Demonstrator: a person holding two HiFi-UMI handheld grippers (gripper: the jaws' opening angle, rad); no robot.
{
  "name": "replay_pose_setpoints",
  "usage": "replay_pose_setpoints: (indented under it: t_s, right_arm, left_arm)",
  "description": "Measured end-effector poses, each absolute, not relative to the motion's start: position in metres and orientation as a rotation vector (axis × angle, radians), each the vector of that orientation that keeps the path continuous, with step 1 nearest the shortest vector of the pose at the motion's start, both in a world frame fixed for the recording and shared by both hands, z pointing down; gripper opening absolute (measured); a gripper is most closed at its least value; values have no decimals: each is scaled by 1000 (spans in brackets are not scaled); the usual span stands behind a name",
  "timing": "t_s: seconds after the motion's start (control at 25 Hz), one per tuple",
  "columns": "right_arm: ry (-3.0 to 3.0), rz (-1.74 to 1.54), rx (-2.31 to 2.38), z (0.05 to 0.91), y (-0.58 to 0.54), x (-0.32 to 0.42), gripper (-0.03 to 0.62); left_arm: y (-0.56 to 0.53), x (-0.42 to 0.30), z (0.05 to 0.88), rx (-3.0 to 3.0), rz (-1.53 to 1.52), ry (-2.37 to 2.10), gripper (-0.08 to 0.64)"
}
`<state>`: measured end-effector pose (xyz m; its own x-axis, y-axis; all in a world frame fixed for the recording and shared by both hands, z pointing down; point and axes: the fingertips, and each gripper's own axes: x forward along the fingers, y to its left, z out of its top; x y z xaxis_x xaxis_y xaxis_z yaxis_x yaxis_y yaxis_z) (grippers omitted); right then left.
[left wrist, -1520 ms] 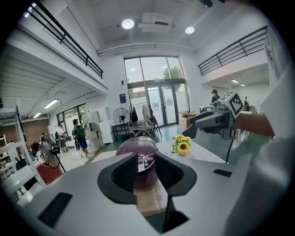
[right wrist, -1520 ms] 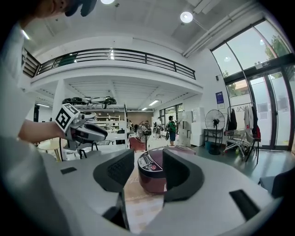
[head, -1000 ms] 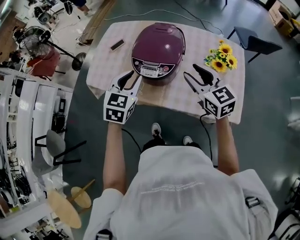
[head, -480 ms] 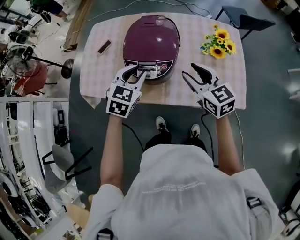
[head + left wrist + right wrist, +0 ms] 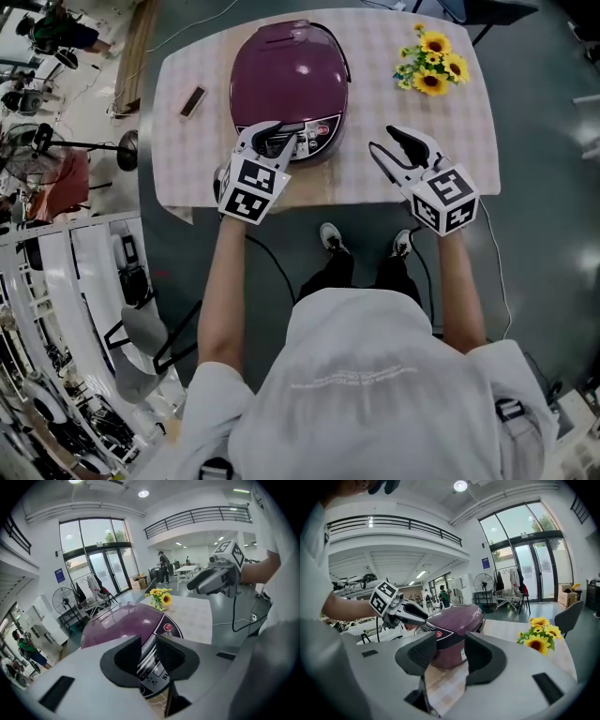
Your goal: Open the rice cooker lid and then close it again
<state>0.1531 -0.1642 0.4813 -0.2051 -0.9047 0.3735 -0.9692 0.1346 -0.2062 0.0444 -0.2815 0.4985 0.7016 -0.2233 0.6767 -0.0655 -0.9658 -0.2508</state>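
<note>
A purple rice cooker [image 5: 289,75] stands on the checked table [image 5: 375,178] with its lid down. My left gripper [image 5: 272,142] hovers over the front control panel [image 5: 309,134]. Its jaws have just been closing a little, but a gap still shows and nothing sits between the pads. Through that gap in the left gripper view [image 5: 147,656] I see the panel [image 5: 154,665] and the lid [image 5: 119,625]. My right gripper [image 5: 389,148] is open, over the cloth to the right of the cooker, apart from it. In the right gripper view [image 5: 450,656] the cooker [image 5: 457,618] lies ahead.
A bunch of sunflowers [image 5: 429,64] lies at the table's far right corner. A small dark bar [image 5: 192,101] lies on the cloth left of the cooker. Shelving and clutter [image 5: 56,281] stand to the left; chairs and a fan [image 5: 483,584] are behind the table.
Both grippers have come down toward the table. The left one has moved forward and right onto the cooker's front panel. The right one has stayed beside the cooker.
</note>
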Motion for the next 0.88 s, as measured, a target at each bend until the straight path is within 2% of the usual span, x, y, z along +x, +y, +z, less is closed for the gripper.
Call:
replay_pose_setpoints:
  t_s: [0.36, 0.88]
  right_arm:
    - [-2227, 653, 1829, 495, -165, 151, 192]
    - [-2244, 671, 1794, 498, -161, 147, 192]
  left_arm:
    - [-281, 50, 517, -2690, -1144, 142, 92]
    - [-286, 50, 521, -2899, -1032, 324, 89]
